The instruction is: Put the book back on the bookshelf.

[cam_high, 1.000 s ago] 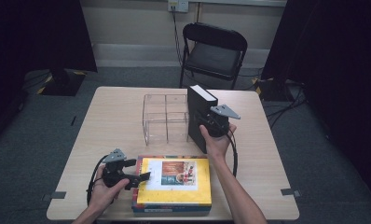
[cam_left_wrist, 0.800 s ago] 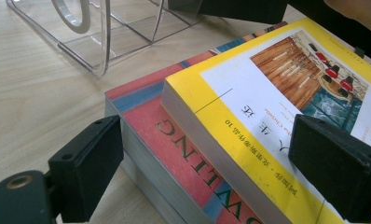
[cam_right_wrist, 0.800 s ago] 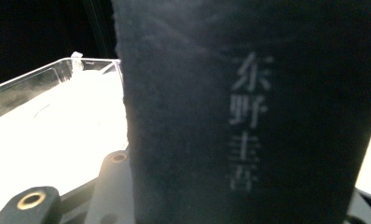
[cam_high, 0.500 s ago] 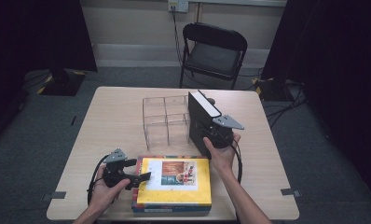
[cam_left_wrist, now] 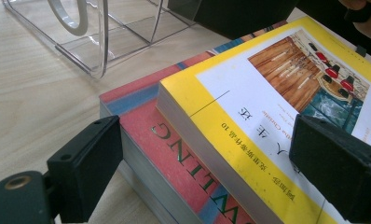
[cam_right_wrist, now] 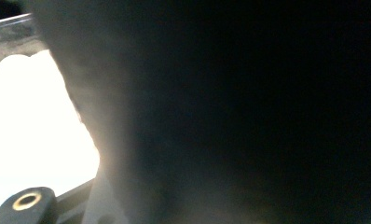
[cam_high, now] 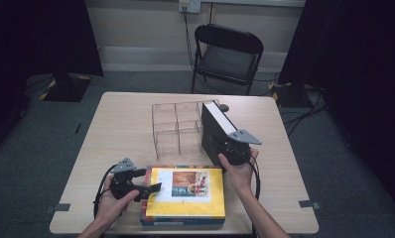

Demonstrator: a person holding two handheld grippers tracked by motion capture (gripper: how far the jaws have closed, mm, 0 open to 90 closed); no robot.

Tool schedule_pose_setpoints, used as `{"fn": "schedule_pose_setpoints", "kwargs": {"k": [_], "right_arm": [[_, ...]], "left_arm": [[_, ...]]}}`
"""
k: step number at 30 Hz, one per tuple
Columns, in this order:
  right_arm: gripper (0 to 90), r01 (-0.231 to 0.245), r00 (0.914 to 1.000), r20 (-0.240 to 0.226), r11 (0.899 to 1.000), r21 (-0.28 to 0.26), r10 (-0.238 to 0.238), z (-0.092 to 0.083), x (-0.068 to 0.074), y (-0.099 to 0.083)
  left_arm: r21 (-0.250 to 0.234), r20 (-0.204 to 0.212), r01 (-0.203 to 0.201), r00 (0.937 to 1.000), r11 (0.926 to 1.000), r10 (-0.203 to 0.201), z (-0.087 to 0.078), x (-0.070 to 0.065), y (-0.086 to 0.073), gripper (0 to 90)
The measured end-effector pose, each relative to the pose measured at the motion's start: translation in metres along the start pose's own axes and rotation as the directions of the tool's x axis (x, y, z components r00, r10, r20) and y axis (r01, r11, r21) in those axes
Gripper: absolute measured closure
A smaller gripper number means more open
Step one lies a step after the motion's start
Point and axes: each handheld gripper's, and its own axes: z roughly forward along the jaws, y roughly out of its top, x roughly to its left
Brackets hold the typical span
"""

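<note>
High view: right gripper point(cam_high: 224, 147) pinching a black book point(cam_high: 216, 128), which stands tilted at the right end of the clear rack point(cam_high: 178, 126). Left gripper point(cam_high: 147, 184), jaws spread, sits at the left edge of the yellow book point(cam_high: 184, 193), stacked on a red book point(cam_left_wrist: 172, 156) near the table's point(cam_high: 121, 124) front edge.

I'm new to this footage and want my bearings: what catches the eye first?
The bright yellow book stands out, lying atop a red one at the table's near edge, with the left gripper at its left side, jaws apart. Behind it, the right gripper holds a black book upright beside a clear plastic rack.
</note>
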Motion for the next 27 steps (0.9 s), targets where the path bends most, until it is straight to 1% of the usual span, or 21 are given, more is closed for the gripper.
{"fn": "schedule_pose_setpoints", "kwargs": {"k": [9,11,13,17,19,21,24,25,26,27], "right_arm": [[50.8,0.004,1.0,0.002,1.0,0.013,-0.004,-0.007,0.001,-0.002],[50.5,-0.004,1.0,0.0,1.0,0.012,0.004,-0.01,0.001,-0.002],[50.2,0.005,1.0,-0.001,1.0,0.017,-0.005,-0.013,0.001,0.001],[48.8,-0.007,0.9998,-0.017,1.0,0.006,0.007,-0.021,0.0,0.009],[48.4,-0.002,0.9998,-0.019,1.0,0.004,0.002,-0.025,0.0,0.014],[47.8,-0.006,0.9997,-0.023,1.0,0.014,0.007,-0.028,0.0,0.02],[48.6,-0.002,0.9997,-0.024,0.999,0.05,0.003,-0.03,0.0,0.026],[48.6,-0.002,0.9997,-0.024,0.999,0.05,0.003,-0.03,0.0,0.026],[48.6,-0.009,0.9995,-0.03,0.997,0.081,0.011,-0.031,-0.001,0.032],[48.6,-0.01,0.9995,-0.028,0.995,0.098,0.013,-0.031,-0.001,0.034]], "left_arm": [[0.002,0.001,0.003,1.0,1.0,-0.003,0.0,0.0,0.0,9.6],[0.002,0.001,0.002,1.0,1.0,-0.002,0.0,0.0,0.0,9.6],[0.003,0.001,0.001,1.0,1.0,-0.001,0.0,0.0,0.0,9.5],[0.002,0.001,0.002,1.0,1.0,-0.002,0.0,0.0,0.0,9.6],[0.0,0.002,0.006,1.0,1.0,-0.006,0.0,0.0,0.0,9.5],[0.0,0.003,0.005,1.0,1.0,-0.005,0.0,0.001,0.0,9.5],[0.001,0.002,0.004,1.0,1.0,-0.004,0.0,0.0,0.0,9.5],[0.001,0.002,0.004,1.0,1.0,-0.004,0.0,0.0,0.0,9.5],[0.0,0.003,0.006,1.0,1.0,-0.006,0.0,0.001,0.0,9.5],[0.0,0.003,0.008,1.0,1.0,-0.008,0.0,0.001,0.0,9.4]]}}
